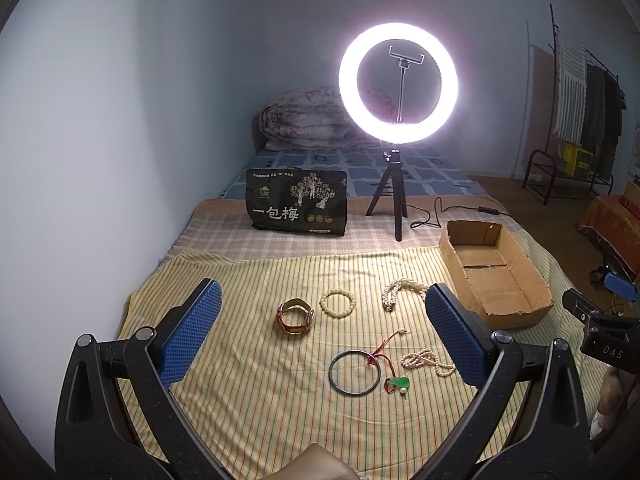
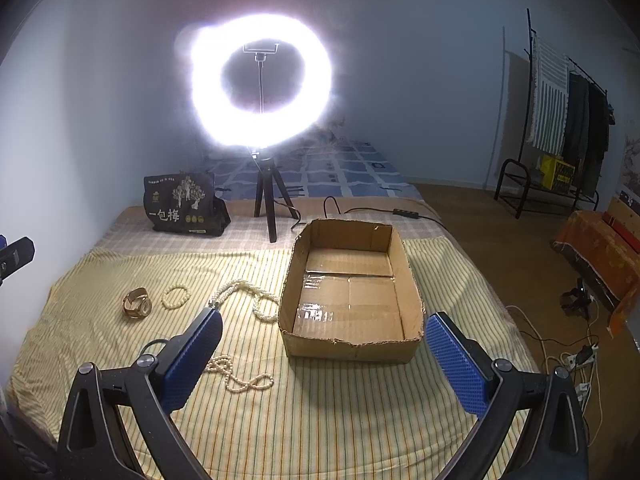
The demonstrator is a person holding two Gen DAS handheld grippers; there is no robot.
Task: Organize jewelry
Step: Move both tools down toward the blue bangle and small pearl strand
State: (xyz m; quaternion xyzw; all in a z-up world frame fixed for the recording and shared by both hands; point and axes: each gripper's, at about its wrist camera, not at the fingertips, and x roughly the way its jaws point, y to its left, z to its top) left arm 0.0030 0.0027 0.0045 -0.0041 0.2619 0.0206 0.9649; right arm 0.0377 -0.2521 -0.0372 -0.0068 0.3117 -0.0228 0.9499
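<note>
Jewelry lies on a yellow striped cloth [image 1: 248, 400]. In the left wrist view I see a leather-strap watch [image 1: 295, 316], a cream bead bracelet [image 1: 338, 303], a twisted pearl necklace [image 1: 400, 293], a dark bangle [image 1: 354, 372], a green pendant on red cord [image 1: 396, 382] and a thin pearl strand [image 1: 428, 361]. My left gripper [image 1: 322, 334] is open and empty above them. An empty open cardboard box [image 2: 350, 344] stands in front of my right gripper [image 2: 324, 354], which is open and empty. The watch [image 2: 137, 303], the bracelet [image 2: 175, 297], the necklace [image 2: 244, 292] and the strand [image 2: 240, 378] also show in the right wrist view.
A lit ring light on a small tripod [image 1: 398, 80] stands behind the cloth, its cable [image 1: 440, 210] trailing right. A black printed bag [image 1: 296, 206] stands at the back left. Folded bedding [image 1: 304, 120] lies by the wall. A clothes rack [image 2: 560, 120] and floor cables [image 2: 576, 360] are at the right.
</note>
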